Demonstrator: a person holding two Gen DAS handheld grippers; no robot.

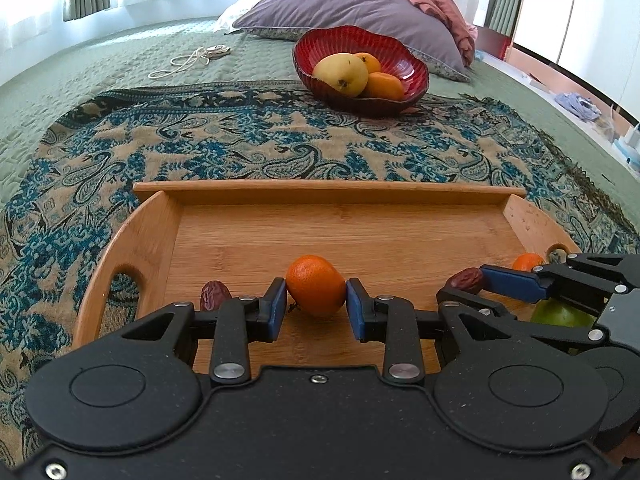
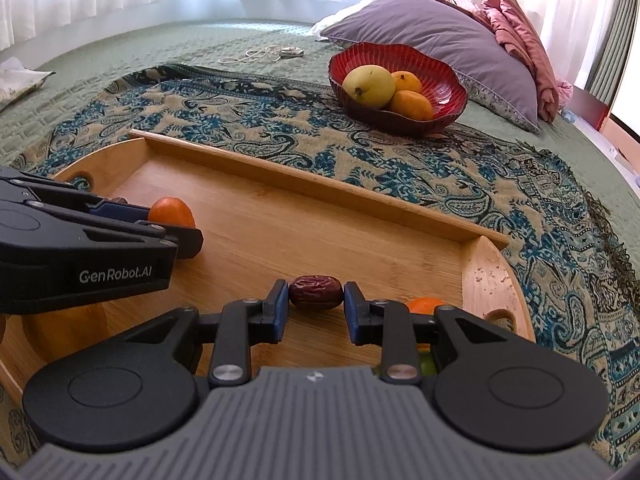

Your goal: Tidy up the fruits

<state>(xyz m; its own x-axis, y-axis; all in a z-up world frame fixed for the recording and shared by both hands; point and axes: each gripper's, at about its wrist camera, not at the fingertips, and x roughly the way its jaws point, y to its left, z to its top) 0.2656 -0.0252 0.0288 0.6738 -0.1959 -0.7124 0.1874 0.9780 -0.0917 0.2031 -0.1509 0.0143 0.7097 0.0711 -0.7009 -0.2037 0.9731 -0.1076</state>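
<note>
A tangerine (image 1: 316,290) is being gripped by the left gripper (image 1: 316,304), a red date (image 2: 316,293) by the right gripper (image 2: 316,300). Three fruits are already lying in the red bowl (image 1: 416,65) at one o'clock; several are still waiting on the bamboo tray (image 1: 328,192).

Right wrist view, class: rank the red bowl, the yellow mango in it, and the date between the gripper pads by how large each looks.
1. red bowl
2. yellow mango
3. date, in the right gripper

The date sits nearest the camera yet looks about as wide as the mango, so its true size is surely smallest.
</note>
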